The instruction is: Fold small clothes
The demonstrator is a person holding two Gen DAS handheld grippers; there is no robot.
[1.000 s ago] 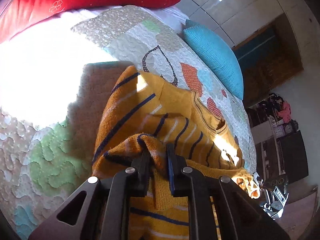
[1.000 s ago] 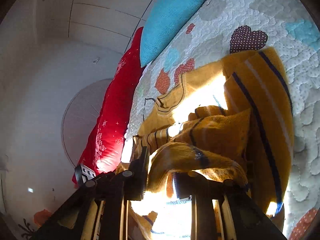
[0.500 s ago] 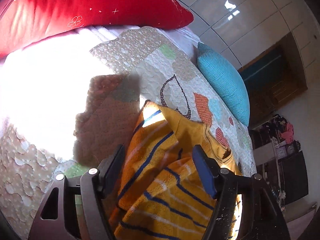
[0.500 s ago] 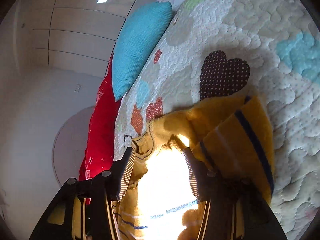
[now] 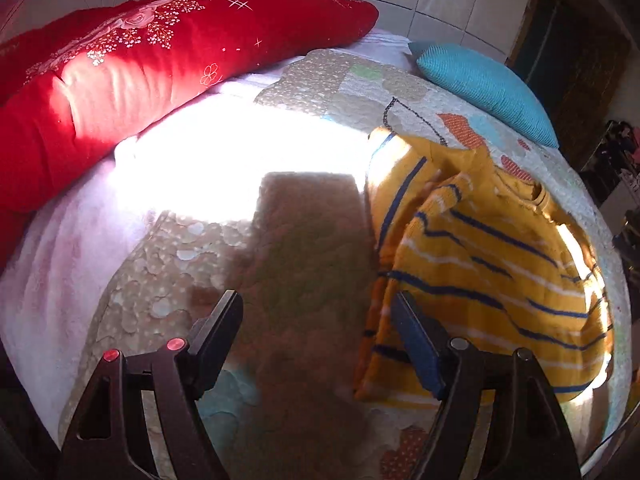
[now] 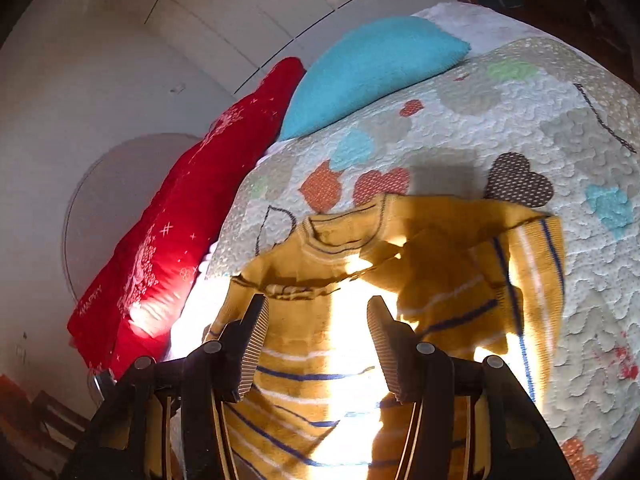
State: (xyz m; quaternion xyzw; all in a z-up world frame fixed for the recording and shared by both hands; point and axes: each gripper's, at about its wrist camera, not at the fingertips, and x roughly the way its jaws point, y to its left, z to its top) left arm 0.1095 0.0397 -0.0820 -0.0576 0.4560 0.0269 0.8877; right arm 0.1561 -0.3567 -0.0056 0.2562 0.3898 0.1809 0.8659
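Note:
A small yellow sweater (image 5: 492, 264) with navy and white stripes lies on the quilt, its sleeves folded in over the body. My left gripper (image 5: 318, 316) is open and empty over bare quilt, just left of the sweater's edge. In the right wrist view the sweater (image 6: 360, 256) lies collar away from me. My right gripper (image 6: 316, 320) is open and empty above the sweater's sunlit body.
The patchwork quilt (image 5: 320, 92) covers a bed. A long red pillow (image 5: 152, 64) lies at the far left and a turquoise cushion (image 5: 488, 84) at the far right. Both show in the right wrist view, red pillow (image 6: 172, 240) and turquoise cushion (image 6: 368, 68). Strong sunlight washes out part of the quilt.
One second ago both grippers were shut on the sweater's fabric. Both have let go and opened. The left gripper has pulled back and to the left; the right has backed off above the sweater.

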